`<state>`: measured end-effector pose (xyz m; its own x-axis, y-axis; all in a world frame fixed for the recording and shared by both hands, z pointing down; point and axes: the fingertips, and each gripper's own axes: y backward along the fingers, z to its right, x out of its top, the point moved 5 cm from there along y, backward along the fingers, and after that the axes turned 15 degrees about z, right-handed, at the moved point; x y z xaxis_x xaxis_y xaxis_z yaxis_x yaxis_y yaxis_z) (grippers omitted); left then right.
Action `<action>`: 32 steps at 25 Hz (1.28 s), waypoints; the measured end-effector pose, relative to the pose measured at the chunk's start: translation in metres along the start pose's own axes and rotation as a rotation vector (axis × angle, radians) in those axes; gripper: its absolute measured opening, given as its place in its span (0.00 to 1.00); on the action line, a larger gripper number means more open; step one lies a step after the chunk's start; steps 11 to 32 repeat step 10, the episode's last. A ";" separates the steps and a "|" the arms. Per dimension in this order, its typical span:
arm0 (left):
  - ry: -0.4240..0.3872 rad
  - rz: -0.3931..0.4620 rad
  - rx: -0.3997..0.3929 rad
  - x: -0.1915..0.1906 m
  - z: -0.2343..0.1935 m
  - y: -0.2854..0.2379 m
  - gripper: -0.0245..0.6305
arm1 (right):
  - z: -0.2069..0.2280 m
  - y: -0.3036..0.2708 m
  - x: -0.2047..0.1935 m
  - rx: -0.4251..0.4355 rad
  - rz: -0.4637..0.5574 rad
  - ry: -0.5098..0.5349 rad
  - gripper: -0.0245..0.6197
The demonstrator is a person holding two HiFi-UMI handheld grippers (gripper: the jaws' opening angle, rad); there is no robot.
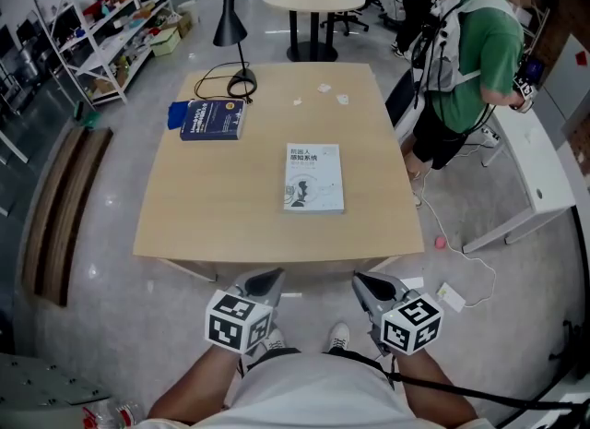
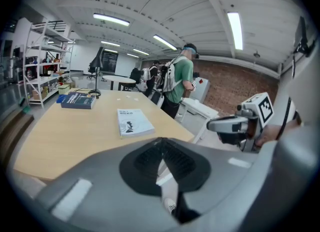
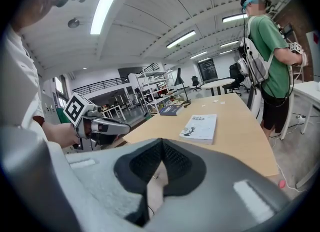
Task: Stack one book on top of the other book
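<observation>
Jaws: both the left gripper (image 1: 269, 279) and the right gripper (image 1: 364, 282) had their jaws pressed together on nothing, held short of the worktop's (image 1: 221, 206) near edge.
White book (image 1: 313, 177): lay flat, straight ahead of the two sets of jaws and about midway between them. Its long axis ran away from them.
Blue book (image 1: 212, 119): lay flat, further off, ahead and to the left of the left jaws. Its long axis ran crosswise.
Stack: the books lay well apart, neither on the other.
Nearer hand: I judged the left better placed for the blue book; the white one suited either.
Edges: each book lay flat on the worktop, so a lift would likely start at a side.
Room: bare worktop lay between the books. The desk lamp's base (image 1: 242, 79) and cable crowded the blue book's far side.
</observation>
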<state>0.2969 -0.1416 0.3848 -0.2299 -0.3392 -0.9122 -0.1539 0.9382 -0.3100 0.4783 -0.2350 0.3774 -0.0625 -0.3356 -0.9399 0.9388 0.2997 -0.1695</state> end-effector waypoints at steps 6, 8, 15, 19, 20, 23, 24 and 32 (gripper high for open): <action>-0.001 0.003 0.002 0.001 0.000 0.002 0.04 | -0.001 0.000 0.001 0.002 -0.001 0.001 0.04; 0.000 0.003 0.001 0.002 0.001 0.004 0.04 | -0.002 0.001 0.002 0.003 -0.001 0.002 0.04; 0.000 0.004 0.001 0.003 0.002 0.005 0.04 | -0.003 0.001 0.003 0.004 -0.001 0.003 0.04; 0.000 0.004 0.001 0.003 0.002 0.005 0.04 | -0.003 0.001 0.003 0.004 -0.001 0.003 0.04; 0.000 0.004 0.001 0.003 0.002 0.005 0.04 | -0.003 0.001 0.003 0.004 -0.001 0.003 0.04; 0.000 0.004 0.001 0.003 0.002 0.005 0.04 | -0.003 0.001 0.003 0.004 -0.001 0.003 0.04; 0.000 0.004 0.001 0.003 0.002 0.005 0.04 | -0.003 0.001 0.003 0.004 -0.001 0.003 0.04; 0.000 0.004 0.001 0.003 0.002 0.005 0.04 | -0.003 0.001 0.003 0.004 -0.001 0.003 0.04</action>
